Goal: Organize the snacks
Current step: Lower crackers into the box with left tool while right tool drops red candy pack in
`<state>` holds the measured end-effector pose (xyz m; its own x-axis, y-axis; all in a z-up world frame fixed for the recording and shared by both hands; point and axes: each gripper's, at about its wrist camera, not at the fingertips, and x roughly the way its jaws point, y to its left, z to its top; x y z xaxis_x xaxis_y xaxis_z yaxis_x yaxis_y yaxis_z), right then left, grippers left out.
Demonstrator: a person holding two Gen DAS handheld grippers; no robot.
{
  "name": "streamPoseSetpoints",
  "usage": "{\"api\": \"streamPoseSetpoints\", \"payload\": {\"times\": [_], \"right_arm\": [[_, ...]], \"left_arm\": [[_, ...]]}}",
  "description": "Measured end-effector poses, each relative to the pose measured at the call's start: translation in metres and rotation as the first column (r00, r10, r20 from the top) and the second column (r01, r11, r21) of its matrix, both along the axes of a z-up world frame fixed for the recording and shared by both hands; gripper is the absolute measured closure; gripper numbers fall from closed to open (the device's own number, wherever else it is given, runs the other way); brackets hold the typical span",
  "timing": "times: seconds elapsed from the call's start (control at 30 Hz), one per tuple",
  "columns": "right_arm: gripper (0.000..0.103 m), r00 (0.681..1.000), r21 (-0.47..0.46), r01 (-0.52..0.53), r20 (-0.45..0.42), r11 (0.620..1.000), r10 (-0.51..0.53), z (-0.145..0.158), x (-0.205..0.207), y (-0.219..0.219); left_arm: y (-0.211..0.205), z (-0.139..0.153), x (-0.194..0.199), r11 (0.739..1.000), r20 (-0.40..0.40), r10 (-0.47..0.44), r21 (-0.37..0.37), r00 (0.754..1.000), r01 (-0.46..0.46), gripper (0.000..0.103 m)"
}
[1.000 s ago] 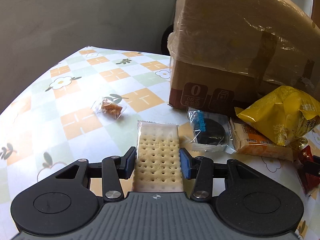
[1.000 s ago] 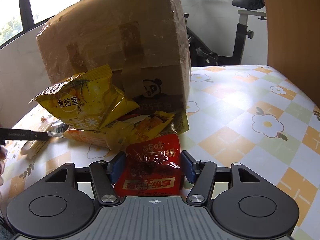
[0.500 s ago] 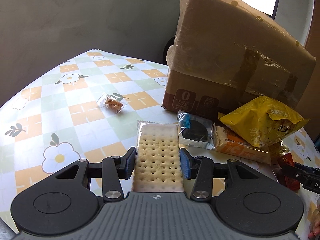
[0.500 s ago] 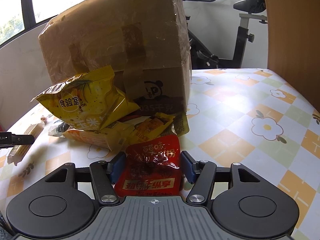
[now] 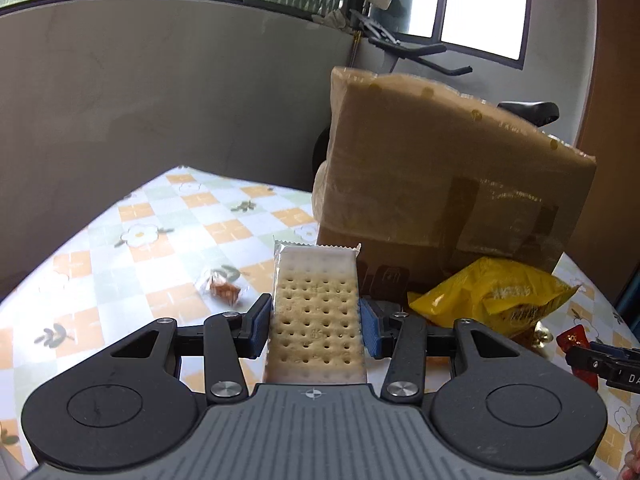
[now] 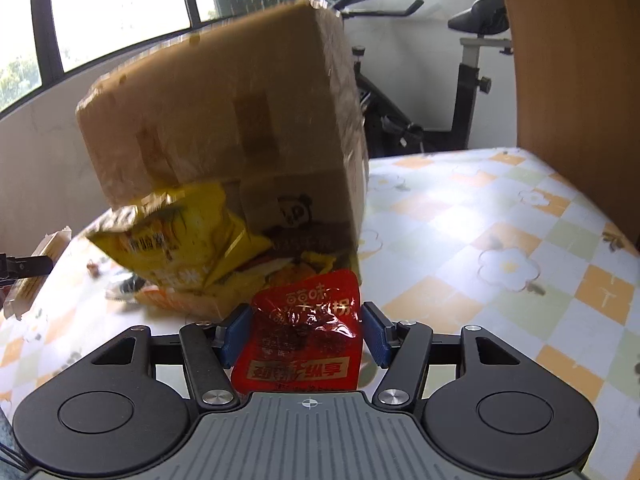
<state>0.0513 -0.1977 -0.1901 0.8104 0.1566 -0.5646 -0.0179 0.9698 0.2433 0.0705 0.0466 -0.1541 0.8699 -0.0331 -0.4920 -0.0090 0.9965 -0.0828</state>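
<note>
Left gripper [image 5: 316, 326] is pinching a clear-wrapped rectangular perforated cracker pack [image 5: 316, 312] across its width, blue pads tight on both long edges, pack lifted off the checked floral tablecloth [image 5: 168, 264] and pointing to 12 o'clock. Right gripper [image 6: 306, 330] is clamped on a small glossy red foil snack pouch [image 6: 306, 340], also carried off the cloth. So two items are in hand, neither placed. Still on the table: a puffy yellow chip bag [image 5: 496, 296] at 2 o'clock in the left wrist view, leaning against the big tape-wrapped brown cardboard box [image 5: 444, 184]; under it, in the right wrist view, an orange-and-white wrapped pack [image 6: 180, 302] and some yellow sachets [image 6: 308, 266], blurred; a small clear-wrapped brown candy [image 5: 222, 289] sits alone at 10 o'clock in the left wrist view, well apart from the heap. The box looks sealed and no tray or bin shows in either view, so I can't tell where things are meant to go. My read: early to mid task, with both held packs to be set down and at least four loose items left to sort.
</note>
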Motion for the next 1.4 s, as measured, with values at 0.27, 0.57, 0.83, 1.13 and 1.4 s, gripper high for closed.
{"api": "streamPoseSetpoints", "payload": {"times": [0.27,0.57,0.83,1.13,1.4], "right_arm": [[0.048,0.973,-0.019,0.015,0.229,1.0,-0.01,0.09,0.013,-0.025],[0.048,0.94,-0.082,-0.08,0.327,0.993,0.102,0.169,0.097,-0.017],[0.048,0.964,-0.039,-0.123,0.233,0.992,0.129,0.154,0.179,0.027],[0.041,0.978,0.006,-0.18,0.113,0.984,0.178,0.122,0.201,0.068],[0.031,0.979,0.069,-0.149,0.153,0.986,0.137,0.134,0.168,0.036]], "left_arm": [[-0.003,0.082,0.016,0.996,0.189,-0.081,0.037,0.979,0.076,0.054],[-0.048,0.139,0.084,0.973,0.268,-0.226,0.117,0.936,0.201,0.054],[-0.068,0.123,0.165,0.978,0.129,-0.203,0.079,0.971,0.194,0.054],[-0.04,0.104,0.189,0.985,0.075,-0.17,0.044,0.983,0.167,0.041],[-0.016,0.114,0.157,0.986,0.1,-0.167,0.039,0.981,0.164,0.036]]}}
